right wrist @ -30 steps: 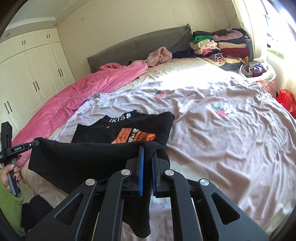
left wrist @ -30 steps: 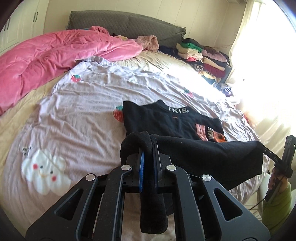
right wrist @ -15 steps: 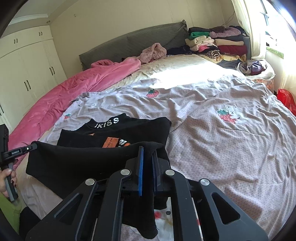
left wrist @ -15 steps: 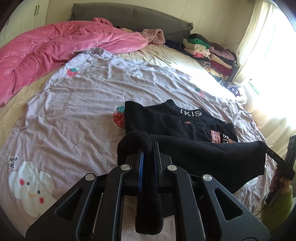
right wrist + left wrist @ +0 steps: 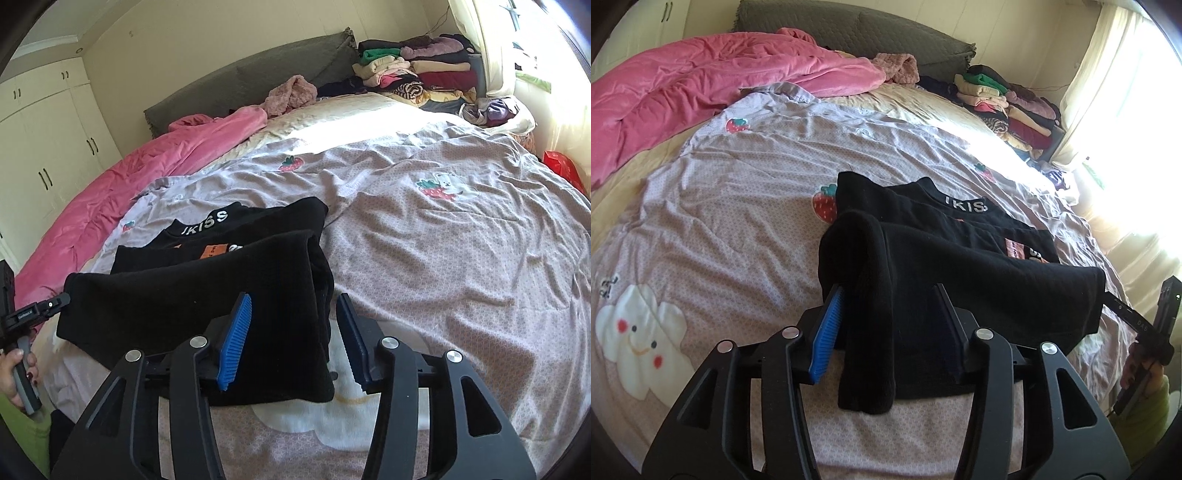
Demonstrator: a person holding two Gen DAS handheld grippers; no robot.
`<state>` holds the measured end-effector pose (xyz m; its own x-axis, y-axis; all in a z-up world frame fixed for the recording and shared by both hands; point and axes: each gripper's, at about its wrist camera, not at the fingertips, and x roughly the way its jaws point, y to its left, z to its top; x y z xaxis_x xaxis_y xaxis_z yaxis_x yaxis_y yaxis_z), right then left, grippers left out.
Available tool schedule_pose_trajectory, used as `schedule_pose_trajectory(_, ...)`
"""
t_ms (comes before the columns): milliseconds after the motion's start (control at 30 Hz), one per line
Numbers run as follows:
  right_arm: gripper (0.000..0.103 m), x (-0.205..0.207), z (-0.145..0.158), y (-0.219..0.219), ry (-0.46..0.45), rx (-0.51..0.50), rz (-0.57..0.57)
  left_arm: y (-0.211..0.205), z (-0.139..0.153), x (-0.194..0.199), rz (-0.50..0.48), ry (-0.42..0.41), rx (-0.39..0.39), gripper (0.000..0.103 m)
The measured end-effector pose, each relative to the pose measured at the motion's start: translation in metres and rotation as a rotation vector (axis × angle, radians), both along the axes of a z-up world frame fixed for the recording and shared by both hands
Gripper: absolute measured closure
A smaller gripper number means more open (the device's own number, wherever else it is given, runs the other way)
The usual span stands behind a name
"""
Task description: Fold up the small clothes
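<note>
Tools angle down over the bed [image 5: 720, 206]: left tool [image 5: 886, 306] and right tool [image 5: 293, 314] are both opening, pads clear of the black shirt [image 5: 960, 266]. Its folded hem lies between them on the bed.

My left gripper's [image 5: 890, 295] right pad sits behind the black top's [image 5: 979, 280] folded hem. That fold covers most of the orange chest print [image 5: 212, 252]. Collar lettering [image 5: 964, 204] cut short by a crease. Window side [image 5: 1137, 155] blown white. Both handles run off the bottom edge.
</note>
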<state>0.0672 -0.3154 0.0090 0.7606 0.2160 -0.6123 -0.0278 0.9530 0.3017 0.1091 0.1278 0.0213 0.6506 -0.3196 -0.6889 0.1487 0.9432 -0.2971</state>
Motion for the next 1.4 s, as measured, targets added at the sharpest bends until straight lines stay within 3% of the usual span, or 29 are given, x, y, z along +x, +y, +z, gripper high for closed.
schedule_pose_trajectory(233, 0.053, -0.017, -0.016, 0.008, 0.06, -0.01, 0.036, -0.006, -0.02, -0.019, -0.018, 0.04, 0.004, 0.053)
schedule_pose_trajectory(533, 0.052, -0.018, -0.028, 0.008, 0.08, 0.025, 0.038, -0.018, -0.029, -0.015, -0.041, 0.056, -0.006, 0.053)
schedule_pose_trajectory(600, 0.052, -0.014, -0.029, 0.008, 0.082, 0.02, 0.04, -0.018, -0.03, -0.013, -0.039, 0.057, -0.011, 0.056)
schedule_pose_trajectory(767, 0.054, -0.007, -0.034, 0.007, 0.104, 0.038, 0.046, -0.02, -0.031, -0.008, -0.044, 0.071, -0.013, 0.085)
schedule_pose_trajectory(833, 0.066, -0.006, -0.034, 0.008, 0.111, 0.034, 0.051, -0.019, -0.029, -0.009, -0.036, 0.063, -0.013, 0.089)
schedule_pose_trajectory(867, 0.078, -0.007, -0.033, 0.009, 0.11, 0.019, 0.045, -0.018, -0.029, -0.009, -0.035, 0.063, -0.019, 0.092)
schedule_pose_trajectory(900, 0.086, -0.008, -0.031, 0.008, 0.103, 0.006, 0.037, -0.017, -0.027, -0.01, -0.037, 0.061, -0.028, 0.093)
schedule_pose_trajectory(967, 0.093, -0.011, -0.029, 0.003, 0.092, 0.026, 0.033, -0.016, -0.022, -0.011, -0.038, 0.045, -0.042, 0.096)
schedule_pose_trajectory(1400, 0.093, 0.006, 0.022, -0.009, -0.064, 0.066, 0.041, -0.005, 0.015, 0.016, -0.026, -0.028, -0.144, 0.1)
